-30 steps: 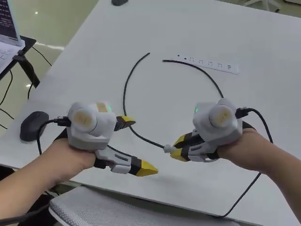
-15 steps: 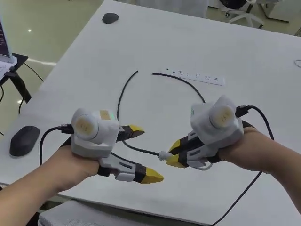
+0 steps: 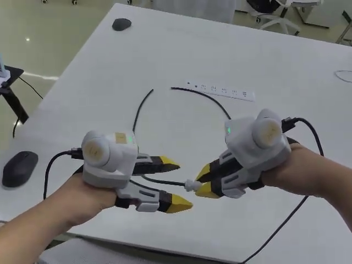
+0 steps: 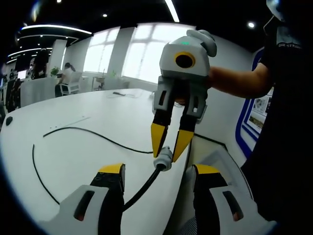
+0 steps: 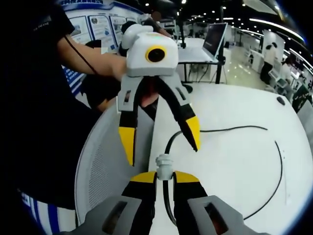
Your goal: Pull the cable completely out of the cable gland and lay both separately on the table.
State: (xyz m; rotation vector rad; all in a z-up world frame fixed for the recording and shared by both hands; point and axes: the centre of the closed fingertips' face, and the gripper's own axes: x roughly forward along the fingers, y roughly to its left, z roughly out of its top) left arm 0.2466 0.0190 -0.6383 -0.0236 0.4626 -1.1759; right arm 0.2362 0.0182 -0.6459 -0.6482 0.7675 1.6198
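A small white cable gland [image 3: 190, 185] sits on the end of a long black cable [image 3: 137, 115] that loops across the white table [image 3: 165, 60]. My right gripper [image 3: 201, 182] is shut on the gland and holds it just above the table's near edge. In the right gripper view the gland [image 5: 164, 166] stands between the closed yellow tips [image 5: 165, 177]. My left gripper [image 3: 177, 183] is open, one jaw on each side of the cable just behind the gland. In the left gripper view the cable [image 4: 142, 188] runs between the spread jaws, without touching them, up to the gland [image 4: 163, 159].
A white power strip [image 3: 220, 89] lies beyond the cable loop. One dark mouse [image 3: 20, 168] rests at the near left, another [image 3: 121, 23] at the far corner. The right gripper's own black cord [image 3: 286, 220] trails over the table's near edge. A grey chair [image 5: 112, 161] stands below that edge.
My left gripper has moved right toward the gland, and its open jaws now straddle the cable. The right gripper still holds the gland. The head camera has shifted.
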